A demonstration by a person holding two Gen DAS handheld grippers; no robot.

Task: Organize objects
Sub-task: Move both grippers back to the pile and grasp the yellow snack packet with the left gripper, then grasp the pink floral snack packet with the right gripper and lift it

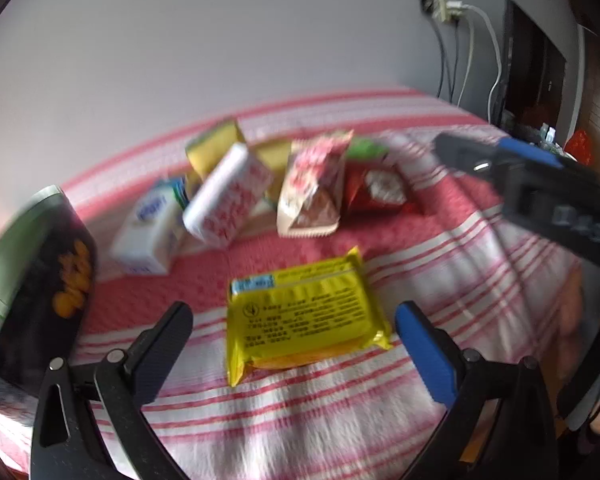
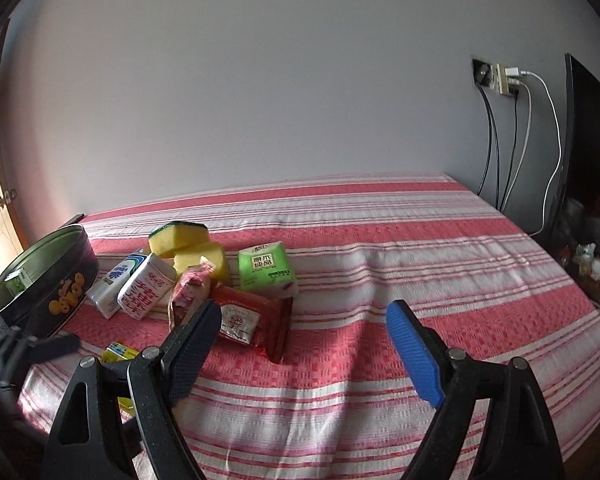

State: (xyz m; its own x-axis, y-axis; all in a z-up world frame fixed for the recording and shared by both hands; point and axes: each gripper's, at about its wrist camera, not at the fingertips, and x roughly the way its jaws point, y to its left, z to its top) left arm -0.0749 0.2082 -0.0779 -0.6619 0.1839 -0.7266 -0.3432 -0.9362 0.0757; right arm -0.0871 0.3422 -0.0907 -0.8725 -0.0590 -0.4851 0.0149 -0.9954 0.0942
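Note:
A yellow foil packet [image 1: 304, 316] lies flat on the red and white striped cloth [image 1: 340, 420]. My left gripper [image 1: 295, 314] stands open just over its near end, one finger on each side, pads not touching. Behind it is a pile: two white packs [image 1: 148, 228], yellow sponges [image 1: 216, 144], a pink and brown snack bag [image 1: 312, 192], a red packet [image 1: 376, 188]. A dark round tin [image 1: 52, 280] stands at the left. My right gripper [image 2: 304, 312] is open and empty, above the cloth near the red packet [image 2: 252, 320] and the green tissue pack [image 2: 266, 268].
The open tin [image 2: 68, 300] holds a small green item. The left gripper's blurred finger [image 2: 56, 346] shows beside the partly hidden yellow packet [image 2: 118, 351]. Wall sockets with hanging cables [image 2: 512, 128] and a dark screen [image 2: 588, 140] stand at the right, past the cloth's edge.

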